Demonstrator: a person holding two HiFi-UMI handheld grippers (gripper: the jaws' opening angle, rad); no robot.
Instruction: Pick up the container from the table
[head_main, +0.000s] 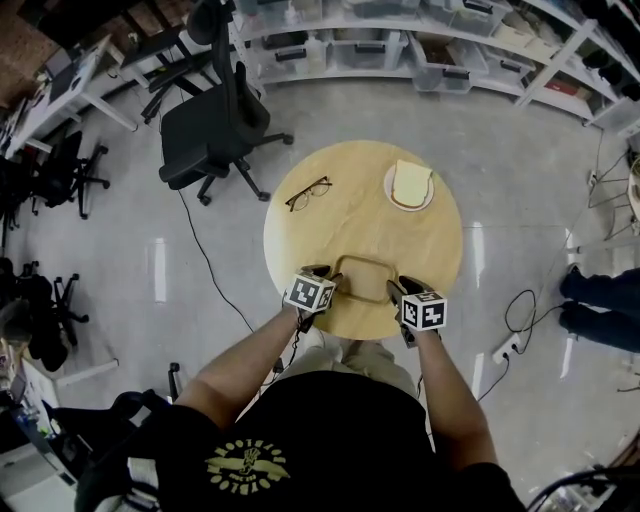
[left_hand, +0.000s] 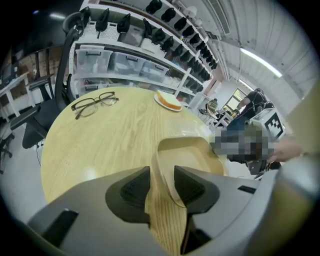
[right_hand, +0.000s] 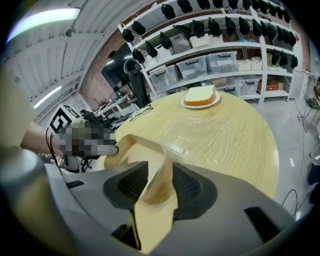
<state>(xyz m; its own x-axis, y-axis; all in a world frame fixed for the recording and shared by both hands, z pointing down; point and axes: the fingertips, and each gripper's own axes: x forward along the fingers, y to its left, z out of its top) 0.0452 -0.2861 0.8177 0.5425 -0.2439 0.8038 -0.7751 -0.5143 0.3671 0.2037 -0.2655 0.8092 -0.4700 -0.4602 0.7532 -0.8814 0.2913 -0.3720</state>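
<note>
A tan, shallow rectangular container (head_main: 368, 259) lies on the round wooden table (head_main: 360, 220) near its front edge. My left gripper (head_main: 330, 279) is at the container's left end and my right gripper (head_main: 397, 290) at its right end. In the left gripper view the container's rim (left_hand: 170, 175) runs between the jaws of the open left gripper (left_hand: 161, 182), with a gap on the left side. In the right gripper view the thin rim (right_hand: 150, 170) stands between the jaws of the open right gripper (right_hand: 159, 185). Neither pair of pads presses on it.
A pair of glasses (head_main: 309, 193) lies at the table's far left. A white plate with a slice of bread (head_main: 409, 186) sits at the far right. Something clear and flat (right_hand: 200, 132) lies mid-table. A black office chair (head_main: 215, 130) stands beyond the table; a person's legs (head_main: 600, 300) show at right.
</note>
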